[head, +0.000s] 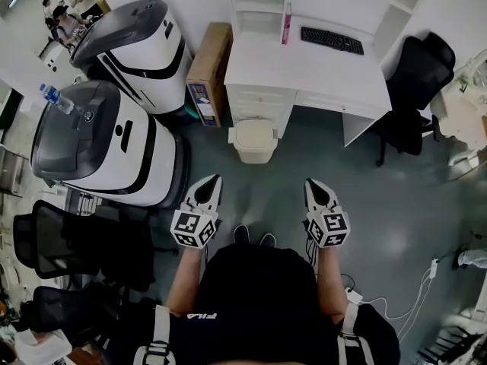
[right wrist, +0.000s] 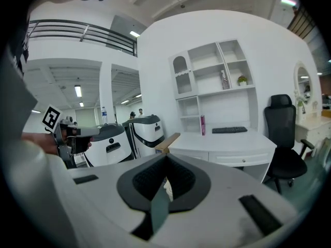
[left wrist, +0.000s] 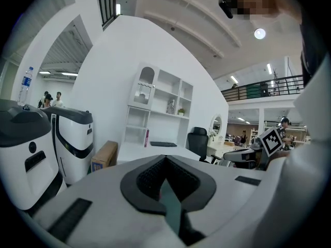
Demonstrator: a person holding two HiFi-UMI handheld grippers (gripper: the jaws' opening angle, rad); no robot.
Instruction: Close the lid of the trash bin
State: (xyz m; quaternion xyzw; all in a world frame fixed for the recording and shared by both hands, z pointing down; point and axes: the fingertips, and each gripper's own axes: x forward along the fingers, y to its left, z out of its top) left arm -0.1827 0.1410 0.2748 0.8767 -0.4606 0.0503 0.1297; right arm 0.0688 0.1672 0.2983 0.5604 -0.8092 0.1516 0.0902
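1. Head view, left: left gripper (head: pixel 216 179) pinched shut, empty, well short of trash bin (head: pixel 253 155).
2. Centre: bin beside desk (head: pixel 304 71), lid (head: pixel 253 133) seemingly down already; worth pressing flat on top to confirm.
3. Right: right gripper (head: pixel 311 182) closed too, empty.

The one word that can be read is FILA, in white letters on the person's dark shirt (head: pixel 251 287), upside down in the head view. The cardboard box (head: pixel 209 71) leaning by the white surface (head: pixel 304 71) has a blue label at its lower end, its print too small to read. The water bottle (head: pixel 58 99) on the near white machine (head: pixel 114 154) has a band too small to read, and the round emblem on that machine's dark top is blurred. The cubes on the left gripper (head: pixel 214 181) and right gripper (head: pixel 310 183) carry black-and-white square markers, patterns only, with no letters or digits
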